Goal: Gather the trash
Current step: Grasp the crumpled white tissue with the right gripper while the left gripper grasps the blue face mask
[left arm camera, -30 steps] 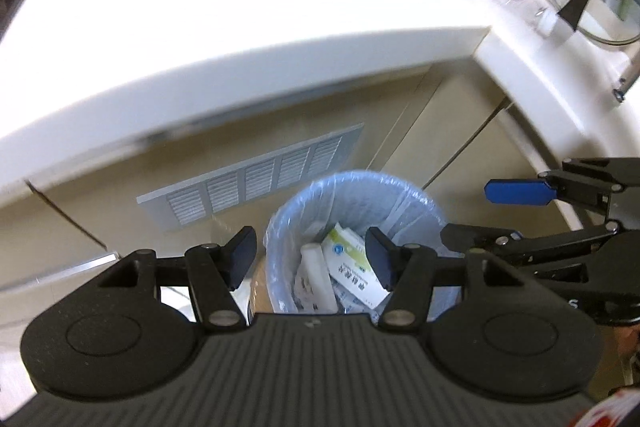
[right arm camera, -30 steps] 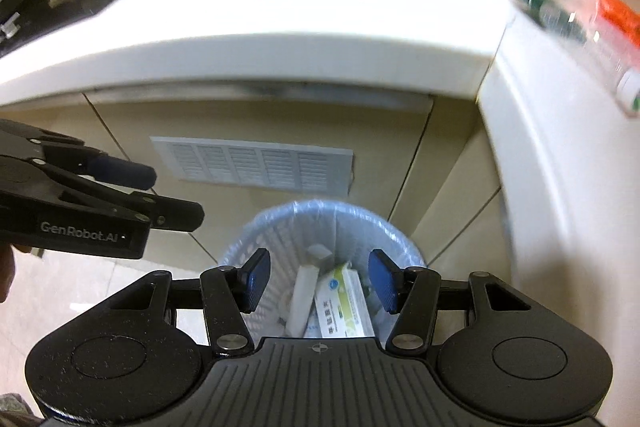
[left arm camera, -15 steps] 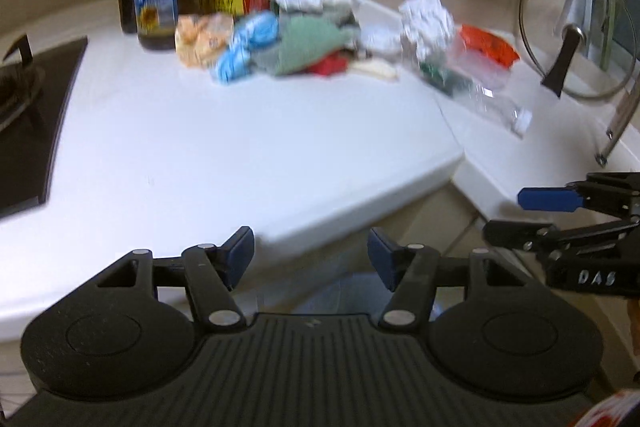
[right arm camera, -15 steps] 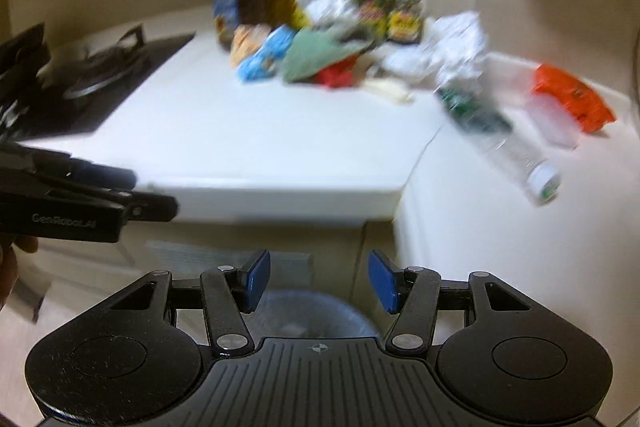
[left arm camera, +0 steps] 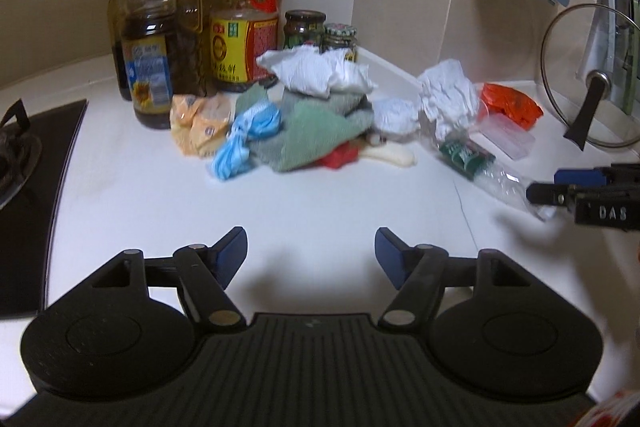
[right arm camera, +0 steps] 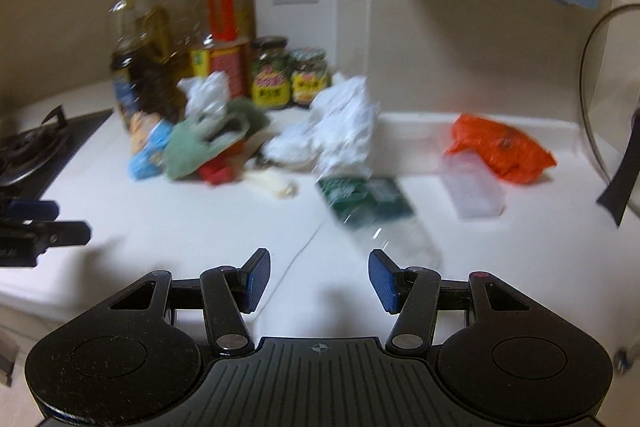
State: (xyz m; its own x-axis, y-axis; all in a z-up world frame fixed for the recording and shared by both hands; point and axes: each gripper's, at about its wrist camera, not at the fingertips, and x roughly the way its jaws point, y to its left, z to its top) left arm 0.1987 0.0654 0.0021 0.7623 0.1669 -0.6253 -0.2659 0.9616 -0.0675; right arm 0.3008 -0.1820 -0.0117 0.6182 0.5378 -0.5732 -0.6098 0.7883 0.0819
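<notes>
We are holding our right gripper [right arm camera: 319, 281] spread and empty, while our left gripper [left arm camera: 311, 258] is opening, also empty. A crushed plastic bottle [right arm camera: 370, 213] is lying just ahead of the right fingers, its long axis running away and leftward toward the trash pile [left arm camera: 312, 115] on the counter [left arm camera: 160, 203]. The right hand is nearer.

Both wrist cameras look forward and down over the worktop's [left arm camera: 320, 195] front edge toward its back corner. The left view sits nearer the stove side, the right, somewhat blurred, nearer the right edge. Both share the trash pile [left arm camera: 320, 115] [right arm camera: 224, 143].
</notes>
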